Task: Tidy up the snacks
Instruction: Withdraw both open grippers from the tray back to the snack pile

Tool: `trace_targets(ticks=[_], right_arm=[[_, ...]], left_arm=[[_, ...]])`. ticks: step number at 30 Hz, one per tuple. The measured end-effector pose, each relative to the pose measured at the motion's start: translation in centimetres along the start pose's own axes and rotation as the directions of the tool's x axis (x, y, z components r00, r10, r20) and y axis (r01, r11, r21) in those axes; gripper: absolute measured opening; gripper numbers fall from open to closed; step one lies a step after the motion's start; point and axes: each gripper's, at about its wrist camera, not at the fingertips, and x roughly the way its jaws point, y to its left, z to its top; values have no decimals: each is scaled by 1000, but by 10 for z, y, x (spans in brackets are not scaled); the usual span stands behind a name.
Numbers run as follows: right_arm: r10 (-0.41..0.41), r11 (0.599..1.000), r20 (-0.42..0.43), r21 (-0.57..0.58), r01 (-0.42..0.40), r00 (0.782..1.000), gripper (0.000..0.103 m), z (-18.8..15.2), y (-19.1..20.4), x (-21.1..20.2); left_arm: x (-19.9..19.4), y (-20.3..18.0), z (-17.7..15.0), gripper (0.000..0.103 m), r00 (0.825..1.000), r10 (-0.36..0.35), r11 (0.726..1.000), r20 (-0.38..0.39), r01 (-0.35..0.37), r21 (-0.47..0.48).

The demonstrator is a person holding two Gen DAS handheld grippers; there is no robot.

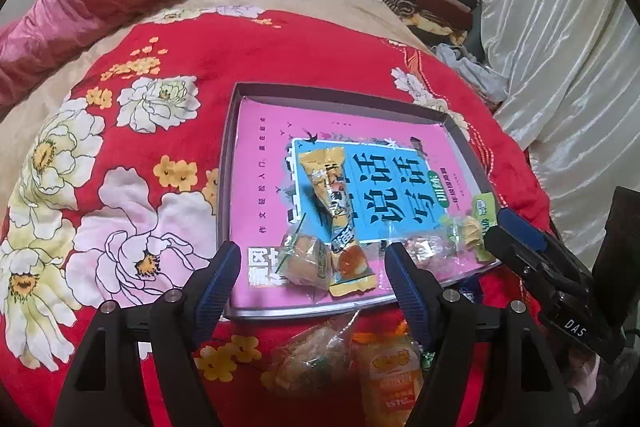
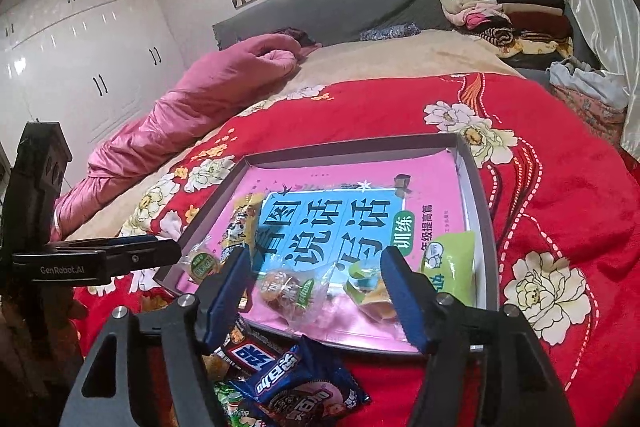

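My left gripper (image 1: 312, 263) and right gripper (image 2: 320, 275) both hang released over the tray (image 2: 486, 223) on the bed's red floral blanket (image 1: 280, 55), nothing between their pads. In the tray I count five snacks: one long yellow bar (image 1: 334, 195), three clear-wrapped pastries (image 2: 290, 291) and one green packet (image 2: 450, 259). More packets lie outside on the blanket, among them one blue cookie pack (image 2: 304, 387).

We've got loads of open room in the far half of the tray (image 2: 478, 187), just the flat pink book (image 2: 352, 167) there. The near edge is crowded: wrapped snacks (image 2: 294, 291) and a green packet (image 2: 448, 259). More wrappers (image 2: 304, 383) pile on the red blanket (image 2: 560, 227) near us. The blanket's right side is clear.
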Motion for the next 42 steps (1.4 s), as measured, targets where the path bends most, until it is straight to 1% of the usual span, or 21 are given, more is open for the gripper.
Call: trace_targets(ticks=[3,10,17,27,31,35,42], right_arm=[[-2,1000,10,-6,2,1000,72,0,1,-3],[0,1000,22,-14,0,1000,76,-1,3,-8],[4,1000,16,-22,-3,1000,78,-5,6,-13],[-2,999,7,-33,2,1000,80,-12,10,-26],[-16,999,11,-39,16,1000,80,-14,12,-31],[-30,999,18,-32,31,999,80,-15,10,-36],[-44,999,12,-25,45,999,81,-17,9,-40]], left_arm=[[-4,-1,0,80,1000,-6,1000,8,6,0],[-7,-5,-4,81,1000,-18,1000,-3,18,6],[-15,-12,-10,82,999,-41,999,-5,41,33],[-16,-19,-23,82,997,-66,996,-50,69,50],[-19,-25,-27,82,996,-76,995,-56,79,61],[-19,-24,-33,82,992,-98,994,-77,102,48],[-19,-29,-46,82,988,-103,992,-113,110,66]])
